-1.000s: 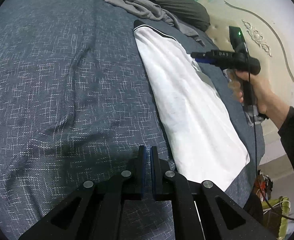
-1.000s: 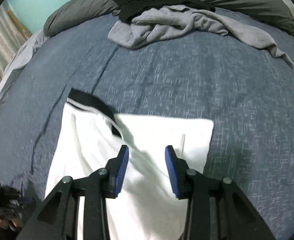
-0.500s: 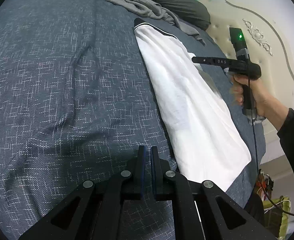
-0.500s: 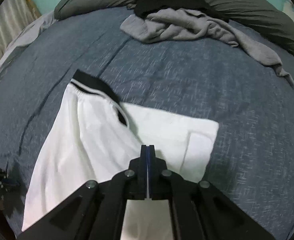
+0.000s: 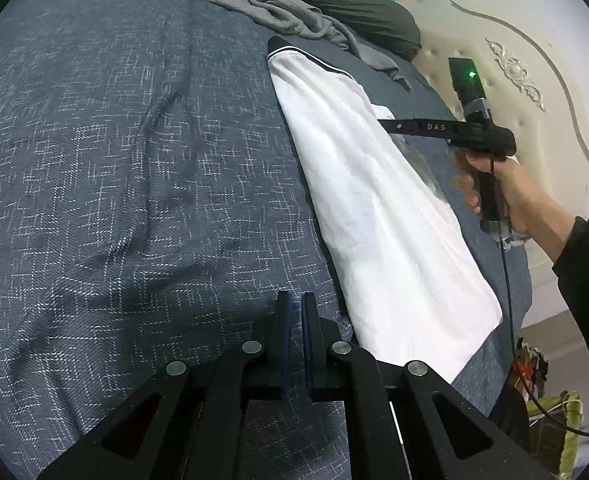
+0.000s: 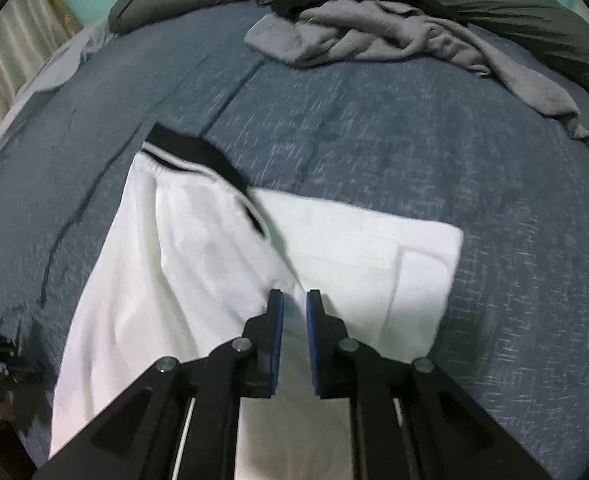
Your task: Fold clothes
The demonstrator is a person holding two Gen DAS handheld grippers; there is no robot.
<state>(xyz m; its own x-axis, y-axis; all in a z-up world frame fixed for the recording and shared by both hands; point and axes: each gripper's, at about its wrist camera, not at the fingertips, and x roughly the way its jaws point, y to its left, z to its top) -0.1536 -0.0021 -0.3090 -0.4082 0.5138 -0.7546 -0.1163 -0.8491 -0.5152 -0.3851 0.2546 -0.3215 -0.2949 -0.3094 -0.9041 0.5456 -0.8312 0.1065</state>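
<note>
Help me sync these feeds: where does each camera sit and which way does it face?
Left wrist: on the left gripper, over the bedspread, facing the shirt; shows the right gripper and right hand.
Right wrist: on the right gripper above the shirt, facing the grey garment and pillows.
Both show the shirt, bedspread, grey garment.

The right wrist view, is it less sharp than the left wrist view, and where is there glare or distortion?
Right wrist view: motion-blurred, the white garment with black trim overexposed, the grey crumpled garment soft. Left wrist view: sharper, blue woven bedspread weave crisp; fisheye bending and dark corners in both.
</note>
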